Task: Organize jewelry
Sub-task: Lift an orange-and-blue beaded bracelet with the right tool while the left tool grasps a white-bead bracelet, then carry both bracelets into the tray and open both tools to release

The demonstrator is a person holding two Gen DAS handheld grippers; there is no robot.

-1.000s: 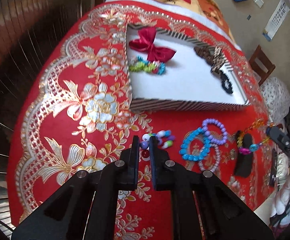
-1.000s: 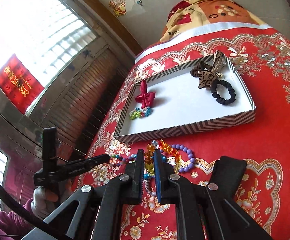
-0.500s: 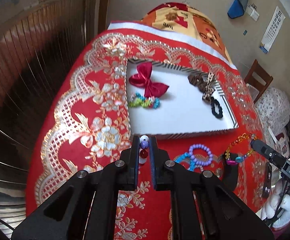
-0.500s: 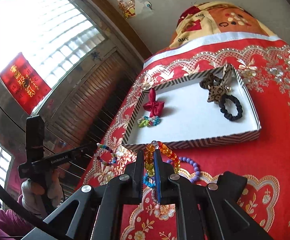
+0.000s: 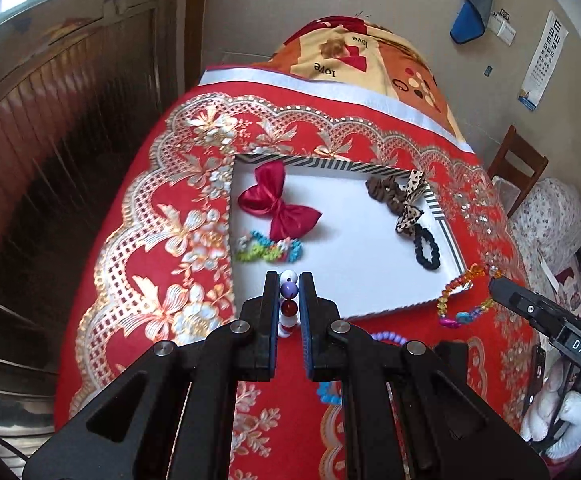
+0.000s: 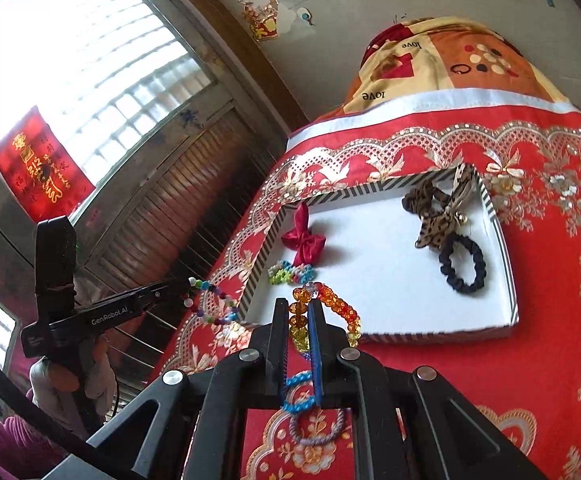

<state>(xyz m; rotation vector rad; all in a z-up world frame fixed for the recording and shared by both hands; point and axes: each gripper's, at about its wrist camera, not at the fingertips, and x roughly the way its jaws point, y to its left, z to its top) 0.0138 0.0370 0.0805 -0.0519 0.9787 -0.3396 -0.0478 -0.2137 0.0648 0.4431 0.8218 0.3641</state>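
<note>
My left gripper [image 5: 289,280] is shut on a multicolour bead bracelet [image 5: 289,290] and holds it in the air at the near edge of the white striped-rim tray [image 5: 370,264]. My right gripper [image 6: 299,306] is shut on an orange crystal bead bracelet [image 6: 340,306], raised above the cloth before the tray [image 6: 390,280]. That bracelet also shows hanging at the right in the left wrist view [image 5: 456,294]. The left-held bracelet shows in the right wrist view [image 6: 210,300].
In the tray lie a red bow [image 5: 276,204], a colourful bracelet [image 5: 268,250], a leopard scrunchie [image 5: 402,200] and a black scrunchie [image 5: 427,248]. Purple [image 5: 386,337] and blue [image 6: 300,394] bracelets lie on the red tablecloth. A wooden chair [image 5: 516,168] stands at the right.
Both grippers have lifted their bracelets off the cloth and risen, moving towards the tray. The other bracelets stay on the cloth.
</note>
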